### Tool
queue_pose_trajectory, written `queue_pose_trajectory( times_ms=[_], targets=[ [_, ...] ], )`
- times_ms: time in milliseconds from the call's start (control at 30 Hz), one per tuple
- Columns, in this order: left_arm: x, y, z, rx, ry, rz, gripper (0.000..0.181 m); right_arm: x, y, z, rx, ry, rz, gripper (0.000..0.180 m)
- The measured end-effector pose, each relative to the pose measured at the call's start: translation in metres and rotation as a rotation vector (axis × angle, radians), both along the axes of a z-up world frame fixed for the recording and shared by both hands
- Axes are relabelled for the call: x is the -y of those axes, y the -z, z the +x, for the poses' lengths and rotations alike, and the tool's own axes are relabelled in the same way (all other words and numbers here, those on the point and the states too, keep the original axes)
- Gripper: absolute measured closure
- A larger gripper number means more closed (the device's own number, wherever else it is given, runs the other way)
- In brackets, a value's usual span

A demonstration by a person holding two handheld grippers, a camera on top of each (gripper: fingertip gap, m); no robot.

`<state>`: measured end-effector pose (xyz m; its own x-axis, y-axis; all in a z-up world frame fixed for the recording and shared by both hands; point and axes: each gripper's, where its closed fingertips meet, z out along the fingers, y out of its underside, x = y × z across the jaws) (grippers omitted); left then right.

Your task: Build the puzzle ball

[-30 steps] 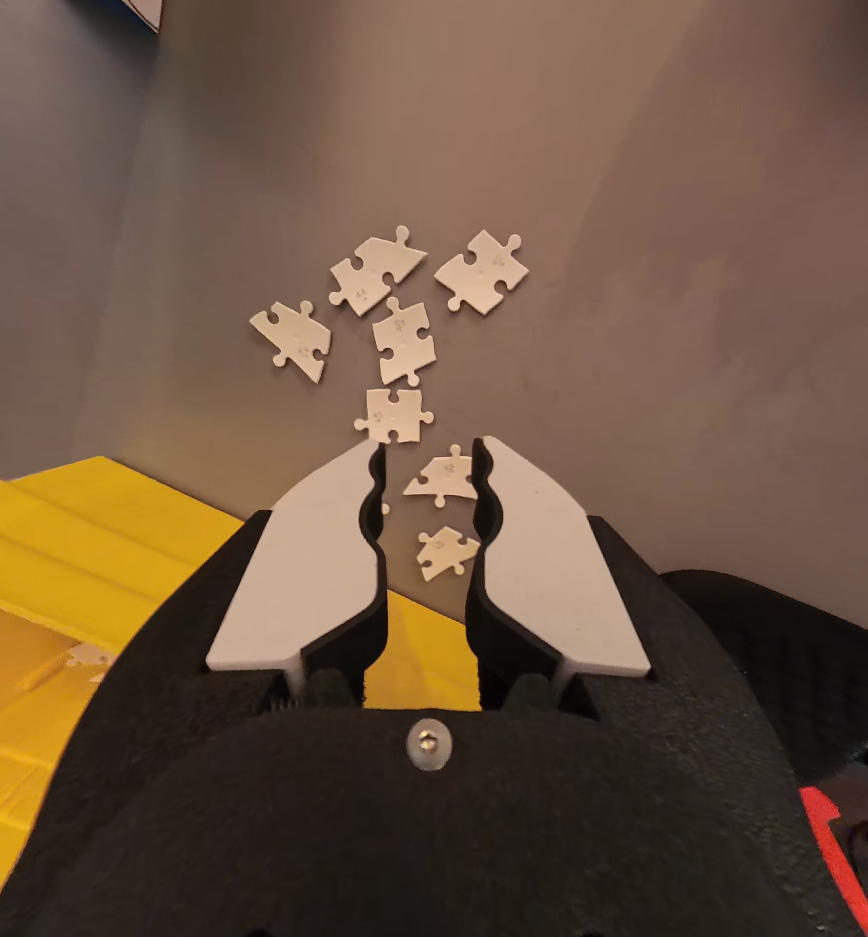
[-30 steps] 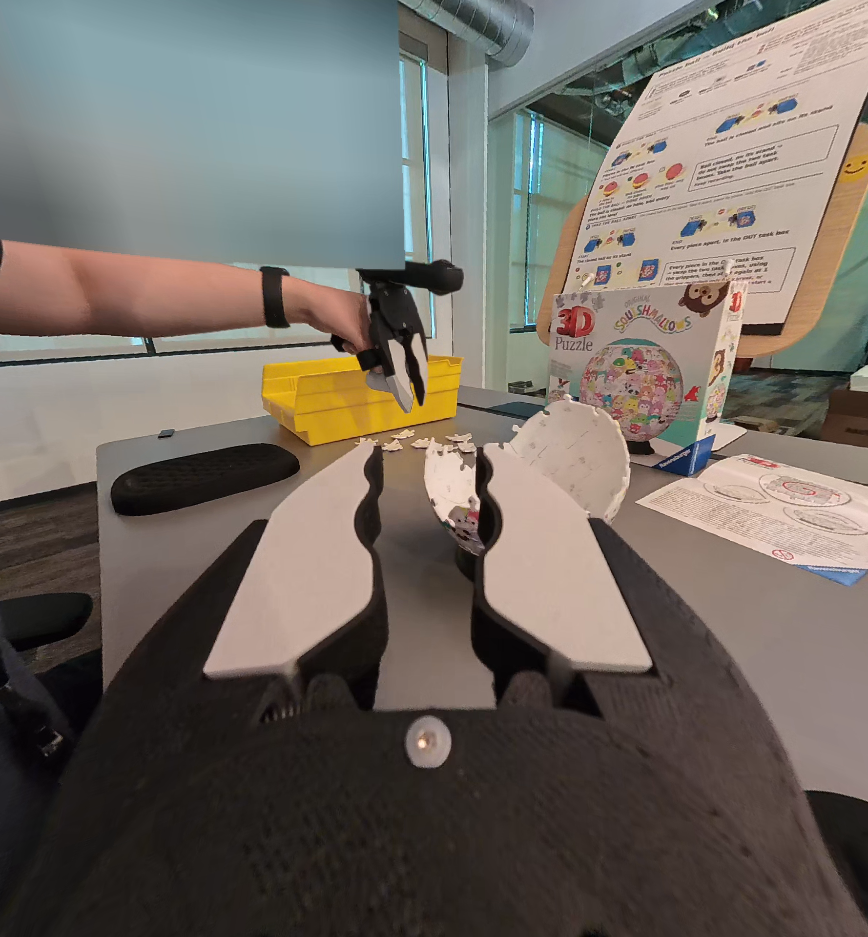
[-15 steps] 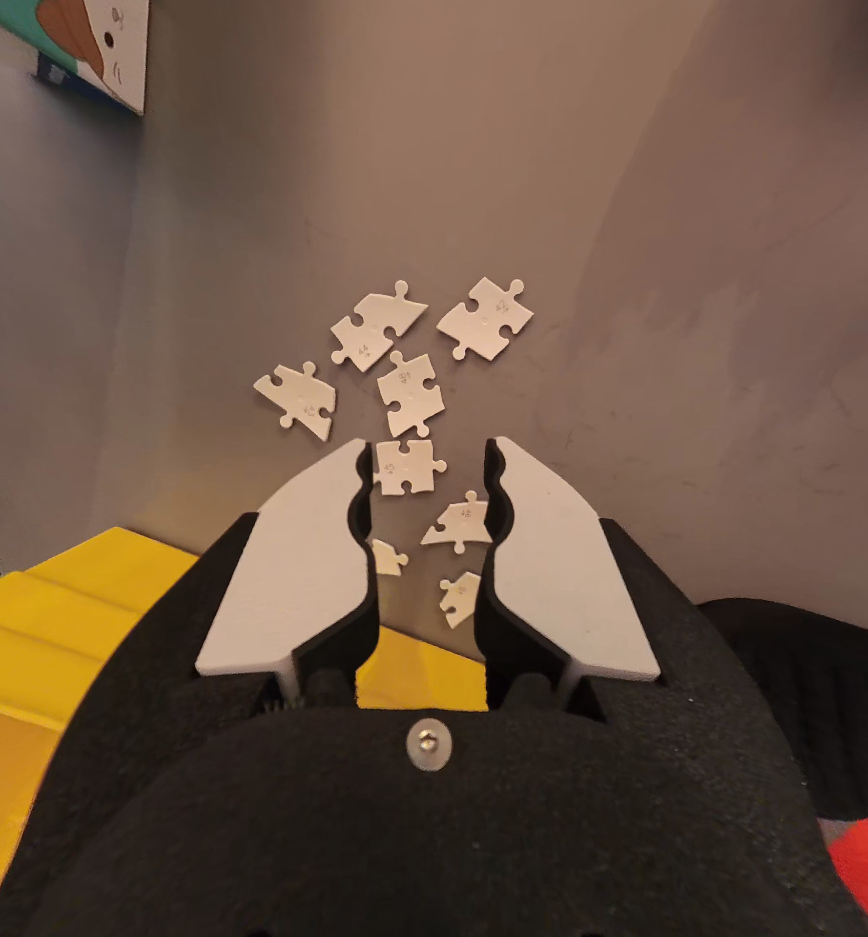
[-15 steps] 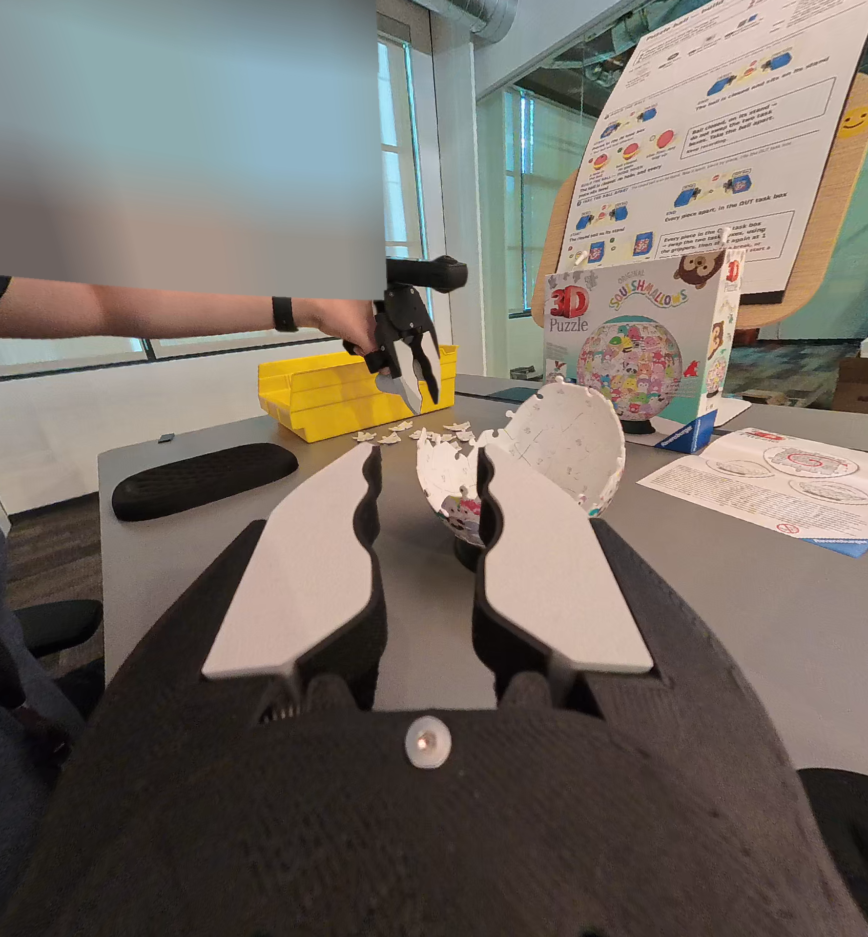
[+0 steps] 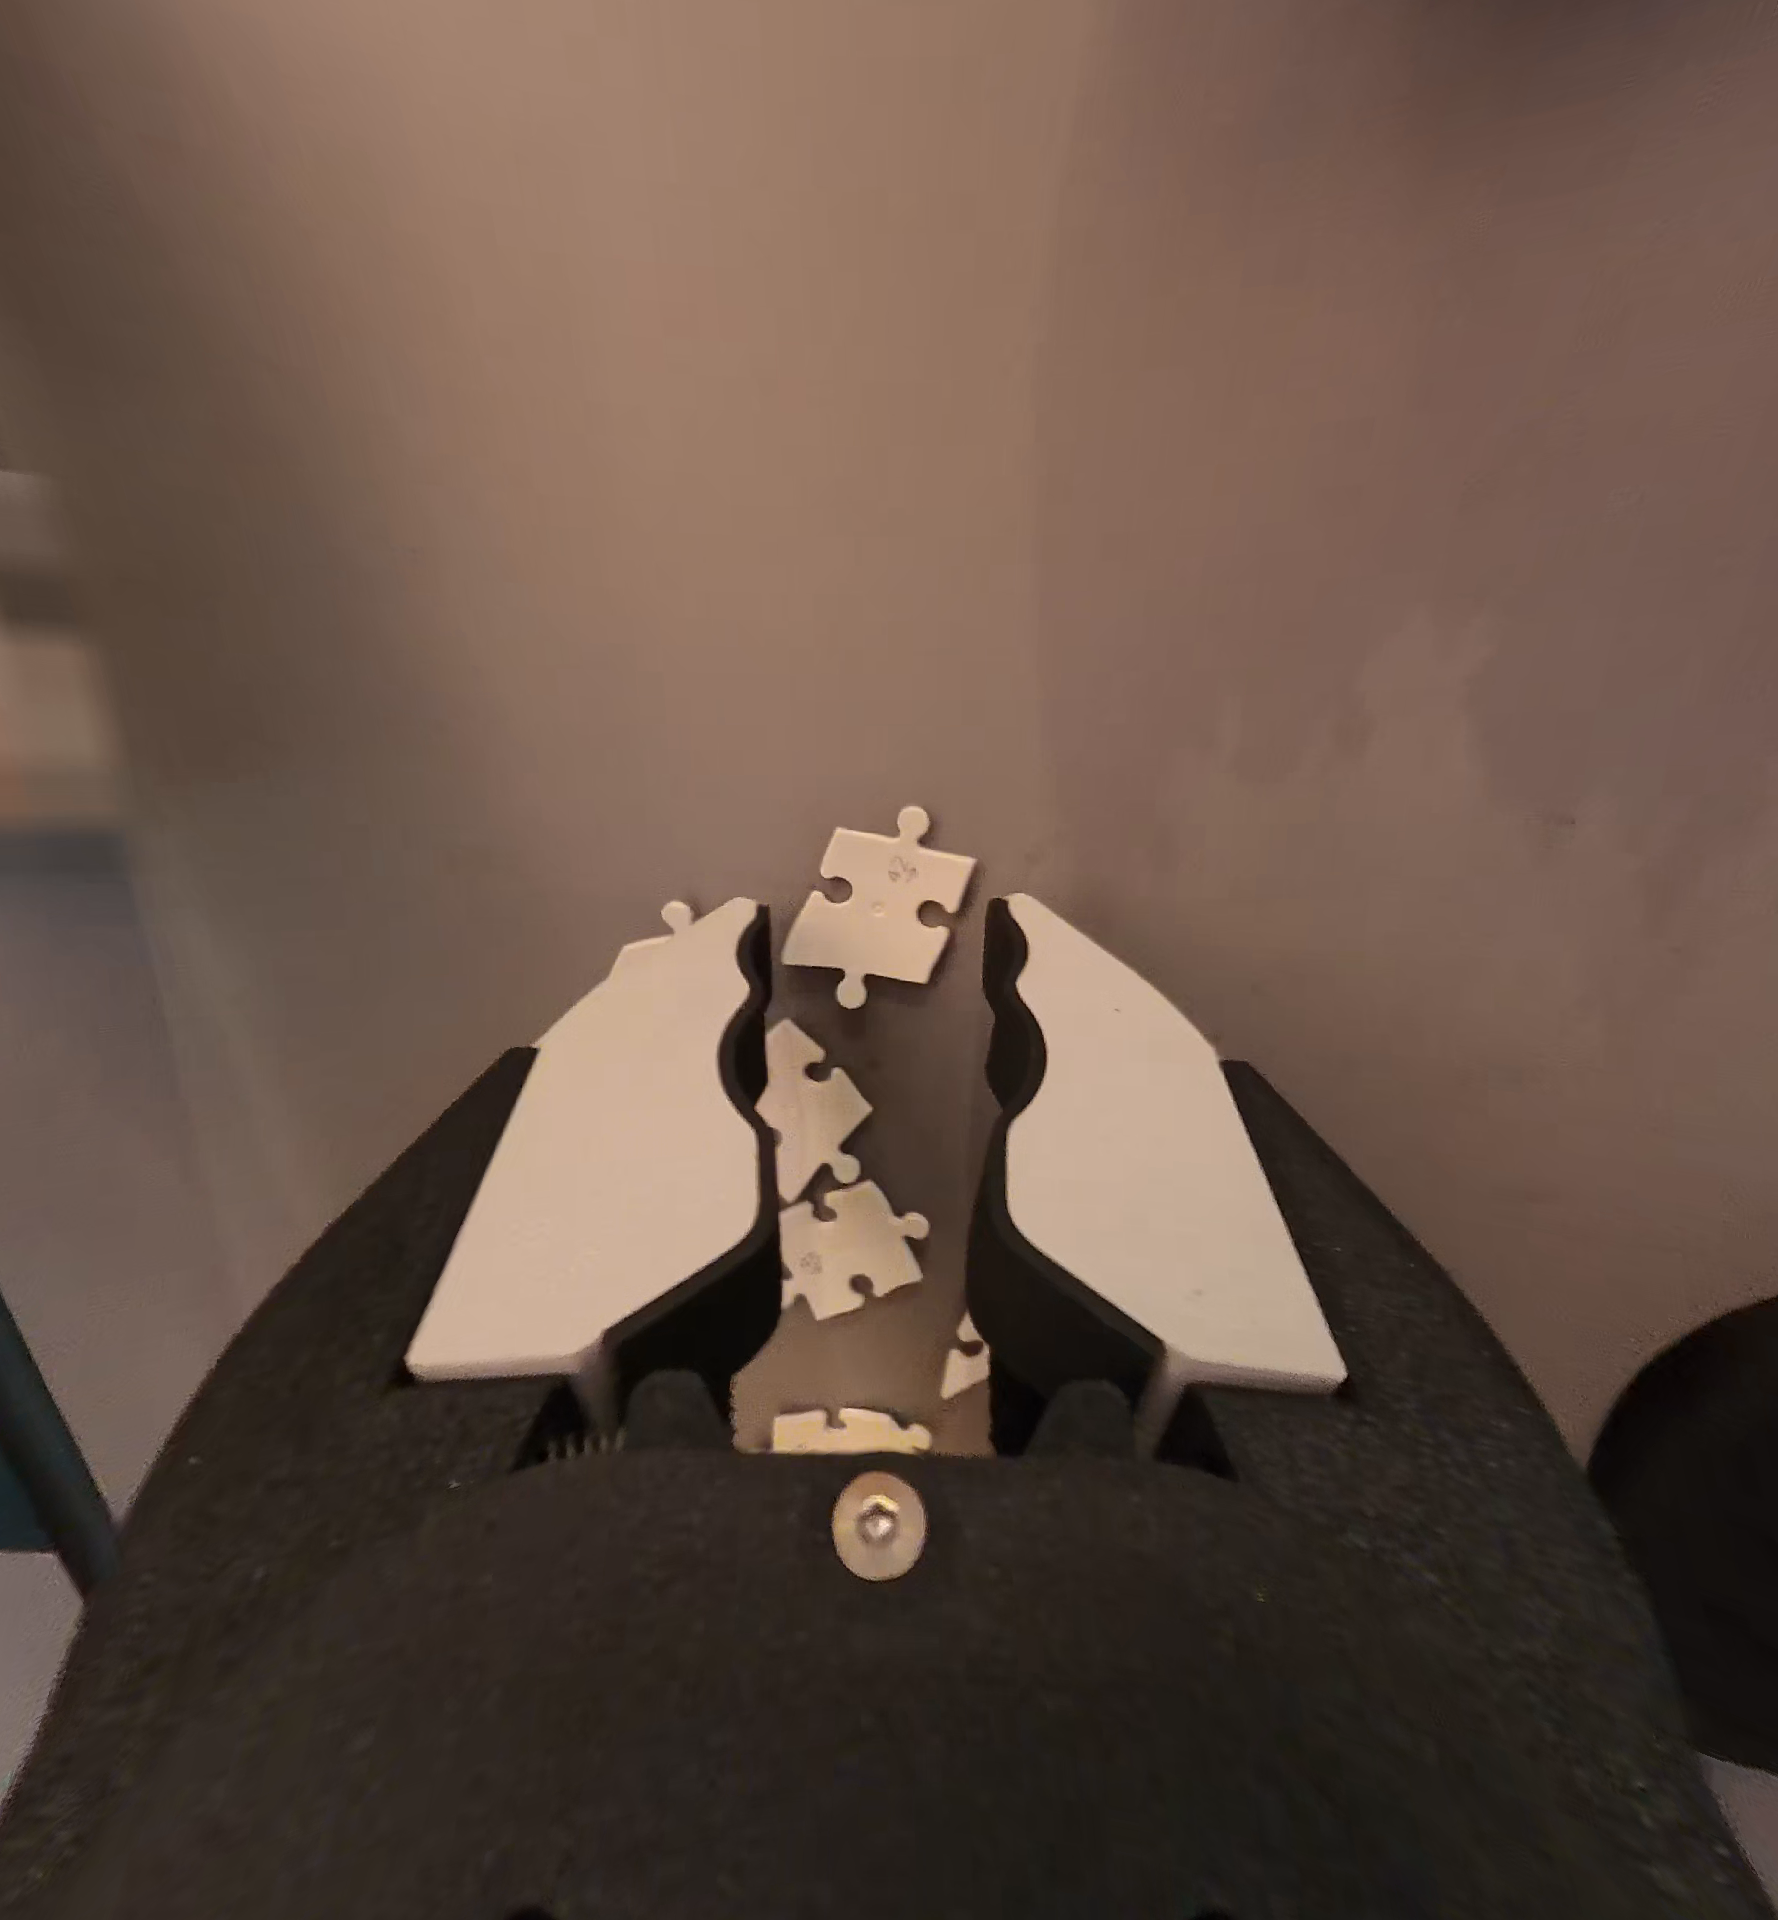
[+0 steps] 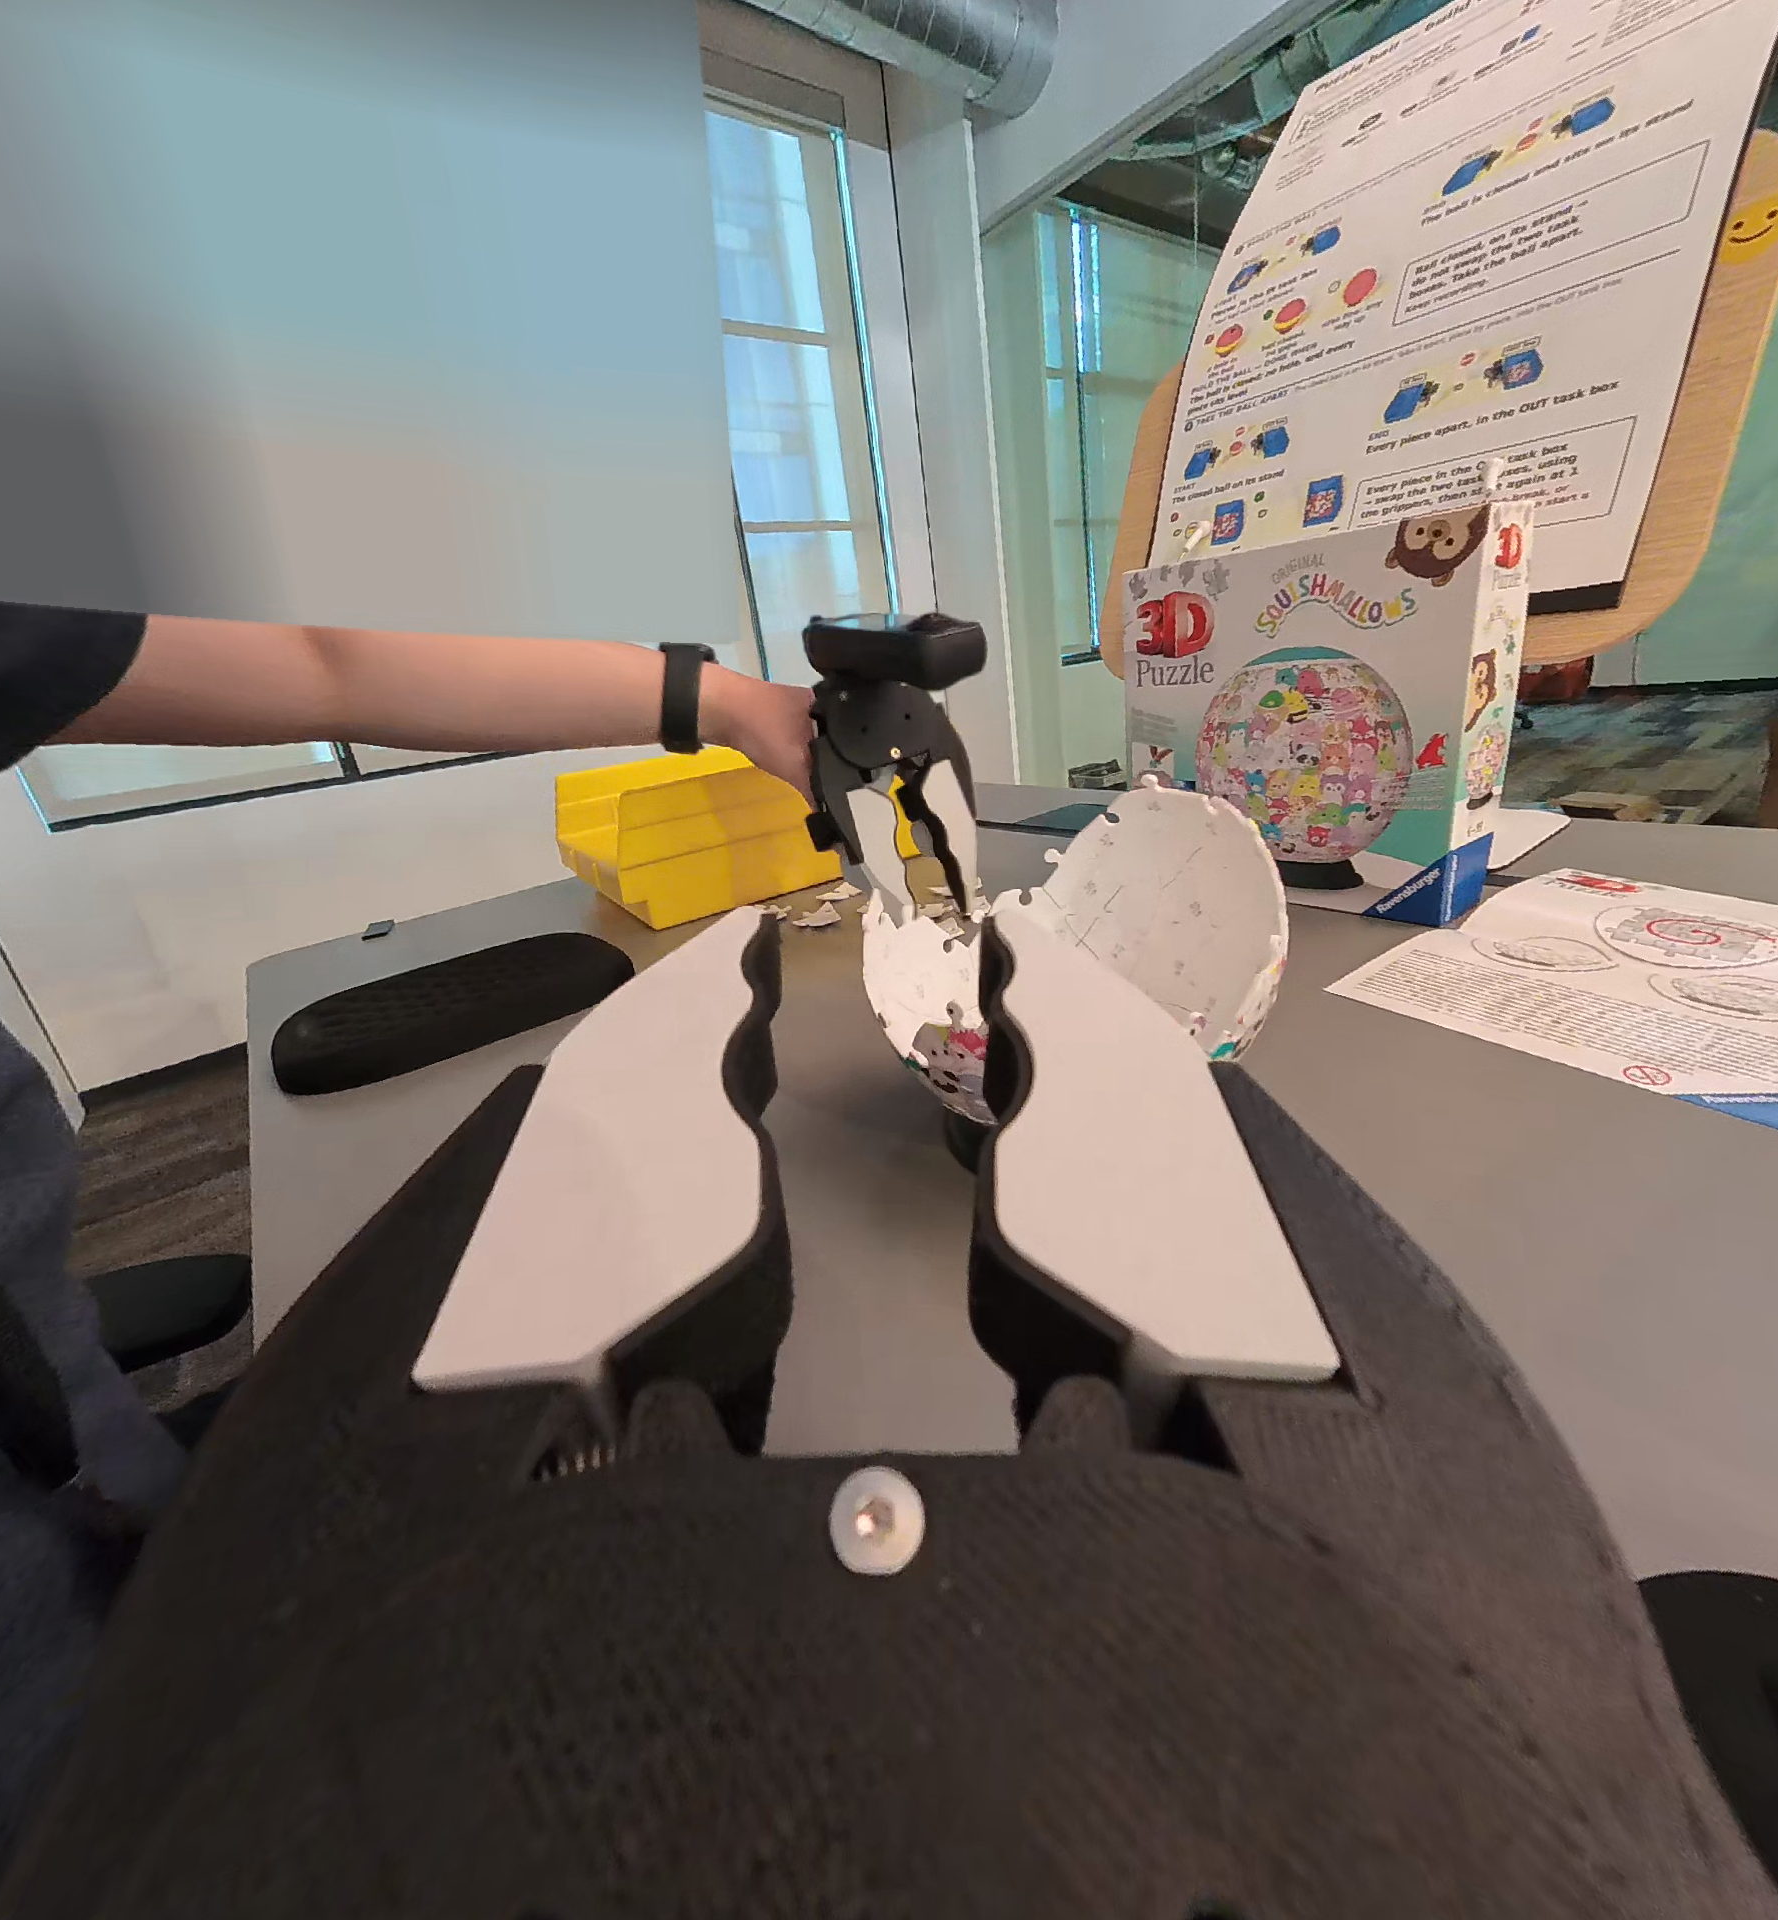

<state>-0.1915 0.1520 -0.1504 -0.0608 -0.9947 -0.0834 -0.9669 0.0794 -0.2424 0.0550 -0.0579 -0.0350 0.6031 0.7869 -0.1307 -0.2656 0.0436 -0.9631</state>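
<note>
In the left wrist view my left gripper [image 5: 872,914] is open and empty, pointing down at the grey table. Several white puzzle pieces lie face down between its fingers, the farthest piece [image 5: 880,909] just at the fingertips, another [image 5: 812,1117] by the left finger. In the right wrist view my right gripper [image 6: 877,935] is open and empty, low over the table. Just past it stands a partly built puzzle ball half [image 6: 921,992] on a black stand, with a second white shell half [image 6: 1160,920] leaning beside it. The left gripper [image 6: 916,883] shows behind them over the loose pieces [image 6: 812,914].
A yellow bin [image 6: 677,842] sits at the table's far side. A black wrist rest [image 6: 438,1003] lies to the left. The puzzle box [image 6: 1311,717], an instruction sheet [image 6: 1633,987] and a poster board [image 6: 1467,281] are to the right. A person's arm [image 6: 397,686] holds the left gripper. Tip to tip, the grippers are about 35 cm apart.
My left gripper has dropped and moved forward over the loose pieces, which now lie between its fingers. My right gripper has drawn a little closer to the ball half.
</note>
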Motion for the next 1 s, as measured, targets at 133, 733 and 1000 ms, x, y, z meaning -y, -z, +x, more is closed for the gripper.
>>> queue_pose_trajectory(
  times_ms=[133, 733, 1000],
  targets=[
    [0.003, 0.005, 0.004, 0.012, 0.011, -0.043, 0.144, 0.002, -0.001, 0.0, 0.004, 0.001, 0.013, 0.143],
    [0.081, -0.066, 0.04, 0.315, -0.055, 0.056, 0.153, 0.0, 0.002, 0.0, 0.007, 0.01, -0.017, 0.143],
    [0.19, -0.073, 0.082, 0.559, -0.044, 0.008, 0.153, 0.009, 0.007, -0.021, 0.001, 0.02, -0.177, 0.151]
  ],
)
